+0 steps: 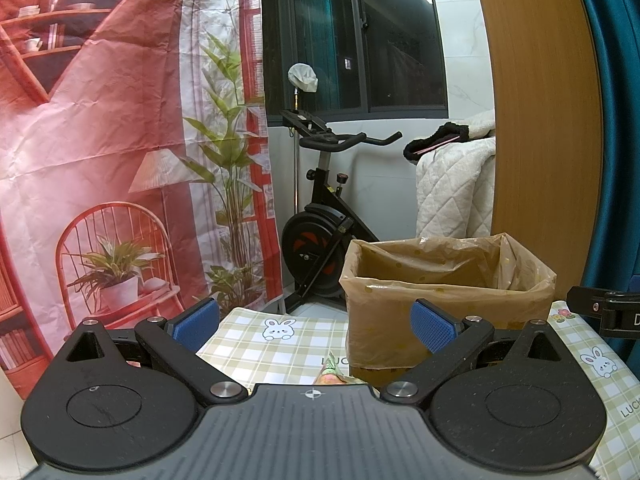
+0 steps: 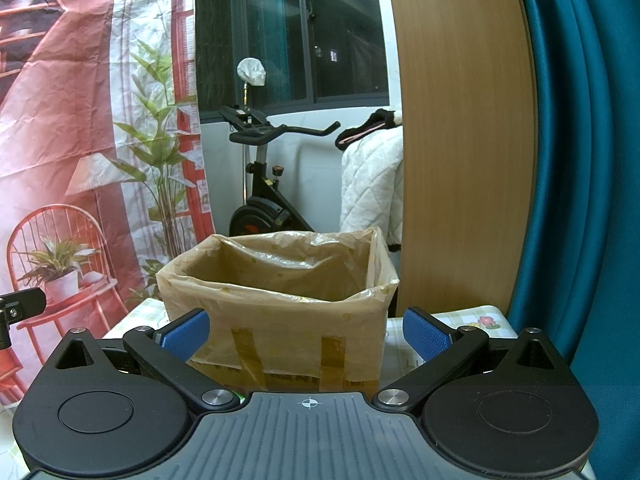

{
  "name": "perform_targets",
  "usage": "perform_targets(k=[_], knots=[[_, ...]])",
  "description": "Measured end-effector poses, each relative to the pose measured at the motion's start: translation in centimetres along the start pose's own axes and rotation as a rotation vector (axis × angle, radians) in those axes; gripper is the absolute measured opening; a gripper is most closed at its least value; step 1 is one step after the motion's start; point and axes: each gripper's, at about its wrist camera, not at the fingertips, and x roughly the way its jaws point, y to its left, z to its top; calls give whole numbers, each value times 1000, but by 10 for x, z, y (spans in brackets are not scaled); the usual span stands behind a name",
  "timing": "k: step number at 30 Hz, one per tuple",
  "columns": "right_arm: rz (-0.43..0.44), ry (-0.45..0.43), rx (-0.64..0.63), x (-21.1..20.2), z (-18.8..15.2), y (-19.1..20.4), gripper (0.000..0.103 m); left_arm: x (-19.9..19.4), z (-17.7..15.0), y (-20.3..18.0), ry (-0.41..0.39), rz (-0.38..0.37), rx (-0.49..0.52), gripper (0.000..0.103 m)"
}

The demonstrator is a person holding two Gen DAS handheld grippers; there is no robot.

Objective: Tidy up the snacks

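Hovering low over the worktop (image 1: 256, 344), the left hand-held gripper (image 1: 316, 326) was released, its blue pads spread wide with nothing between them. The right hand-held gripper (image 2: 306, 334) was likewise released and empty, aimed squarely at the lined box (image 2: 280, 304) at centre frame. That box, seen at right of centre in the left view, stood on the checked tablecloth with a tan plastic liner folded over its rim; judging from the task, it was the open-topped container meant to receive the snacks, set within reach of both hands. No contents could be seen inside. The only likely snack was a small wrapper tip (image 1: 331, 372), orange and green, peeping above the gripper body at lower centre of the left view, just beside the box's base; what it was could not be told. On the cloth, beside printed rabbits, the letters "LUCK" were legible at lower right. Printing on the box under the liner was unreadable.
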Motion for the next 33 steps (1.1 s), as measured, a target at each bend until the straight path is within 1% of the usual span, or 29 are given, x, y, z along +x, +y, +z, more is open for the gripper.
perform_targets(k=[5, 10, 15, 17, 21, 24, 28, 31, 33], knots=[[0, -1, -1, 0, 0, 0, 102, -1, 0, 0, -1, -2, -5, 102], [-5, -4, 1, 0, -2, 0, 102, 1, -2, 3, -18, -29, -19, 102], [12, -22, 17, 3, -7, -6, 103, 5, -9, 17, -43, -125, -134, 103], [9, -33, 7, 2, -9, -6, 103, 7, -14, 21, -52, -137, -161, 103], [2, -61, -26, 5, -19, -6, 103, 18, -24, 18, -22, -115, -125, 103], [15, -22, -30, 13, -31, -2, 103, 27, -35, 21, 4, -127, -112, 103], [54, 21, -35, 23, -50, 3, 103, 39, -50, 20, 49, -91, -65, 102], [34, 80, -44, 37, -66, 6, 102, 44, -61, 23, 65, -80, -51, 102], [40, 107, -46, 45, -79, 7, 102, 48, -68, 28, 75, -85, -58, 102]])
